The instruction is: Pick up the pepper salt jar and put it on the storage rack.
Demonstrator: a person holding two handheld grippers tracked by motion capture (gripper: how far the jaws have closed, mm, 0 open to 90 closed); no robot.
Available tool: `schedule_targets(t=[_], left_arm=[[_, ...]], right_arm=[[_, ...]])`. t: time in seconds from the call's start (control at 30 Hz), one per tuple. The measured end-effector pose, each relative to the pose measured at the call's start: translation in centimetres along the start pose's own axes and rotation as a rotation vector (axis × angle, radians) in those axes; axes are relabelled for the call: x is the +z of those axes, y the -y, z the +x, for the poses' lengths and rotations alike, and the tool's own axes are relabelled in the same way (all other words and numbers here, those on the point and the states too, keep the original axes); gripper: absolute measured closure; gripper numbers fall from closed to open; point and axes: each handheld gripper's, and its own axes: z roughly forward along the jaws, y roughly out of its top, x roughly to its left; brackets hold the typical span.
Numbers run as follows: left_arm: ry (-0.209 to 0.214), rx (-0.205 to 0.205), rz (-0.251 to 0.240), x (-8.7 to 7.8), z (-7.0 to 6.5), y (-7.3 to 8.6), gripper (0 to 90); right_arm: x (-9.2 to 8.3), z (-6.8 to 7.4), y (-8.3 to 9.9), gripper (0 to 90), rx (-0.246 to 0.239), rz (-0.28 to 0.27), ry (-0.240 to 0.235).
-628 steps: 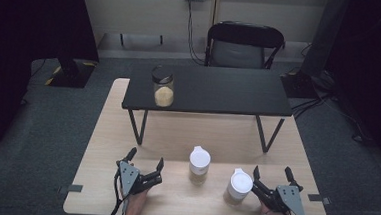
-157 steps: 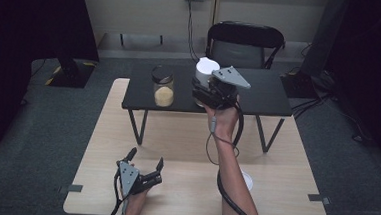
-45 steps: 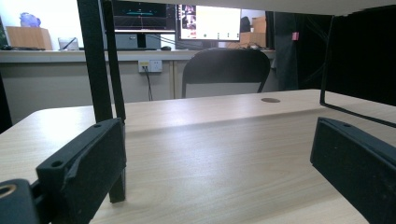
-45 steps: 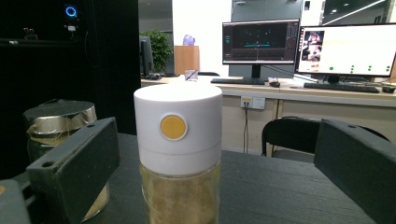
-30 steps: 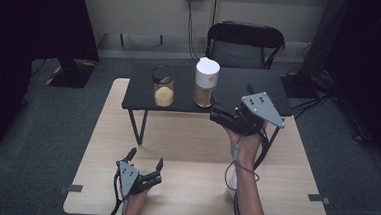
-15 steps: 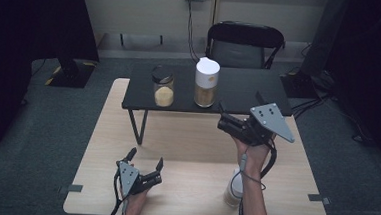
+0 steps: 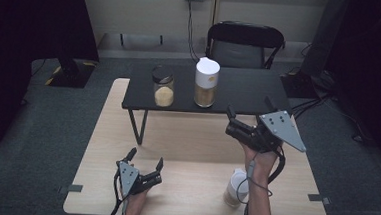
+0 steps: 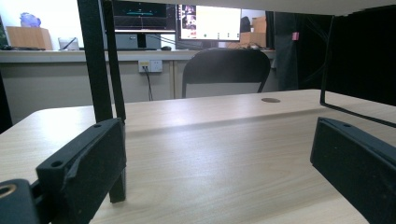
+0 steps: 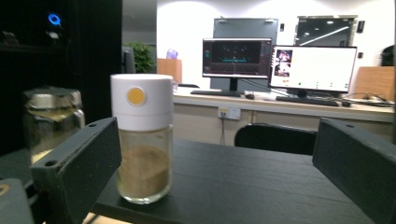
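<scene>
You are working with the white-capped jar [image 7: 206, 82], which is standing upright on the black shelf [image 7: 240, 88], just beside the dark-lidded jar [image 7: 163, 87] and nearer the shelf's middle. It is looking like glass below a smooth plastic cap, part filled with a tan powder, so judge it as stiff, fairly weighty for its size, slippery on the wall and breakable if it is tipping off the shelf edge. If you are taking it again, you are best closing on the glass body below the cap, not on the cap, which may be turning or lifting.

Your right gripper [image 7: 248, 117] is hanging in the air in front of the shelf, jaws spread wide and holding nothing; in the right gripper view the jar [image 9: 142, 138] is sitting beyond the left jaw, apart from both pads.

Your left gripper [image 7: 145, 166] is resting on the wooden table [image 7: 196, 143], well apart from the jar, jaws also spread and empty. A second white-capped jar [image 7: 236, 188] is standing on the table beside your right forearm.
</scene>
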Motion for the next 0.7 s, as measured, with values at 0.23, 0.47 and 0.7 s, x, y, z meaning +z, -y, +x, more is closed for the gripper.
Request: schedule_targets(t=[0.23, 0.47, 0.7], left_arm=[[0.0, -0.001, 0.0, 0.0, 0.0, 0.0, 2.8], [0.0, -0.001, 0.0, 0.0, 0.0, 0.0, 2.9], [0.0, -0.001, 0.0, 0.0, 0.0, 0.0, 2.9]], right_arm=[[-0.5, -0.6, 0.8, 0.0, 0.008, 0.0, 0.014], [-1.1, -1.0, 1.5, 0.0, 0.017, 0.006, 0.025], [-1.8, -1.4, 2.2, 0.0, 0.022, 0.005, 0.039]])
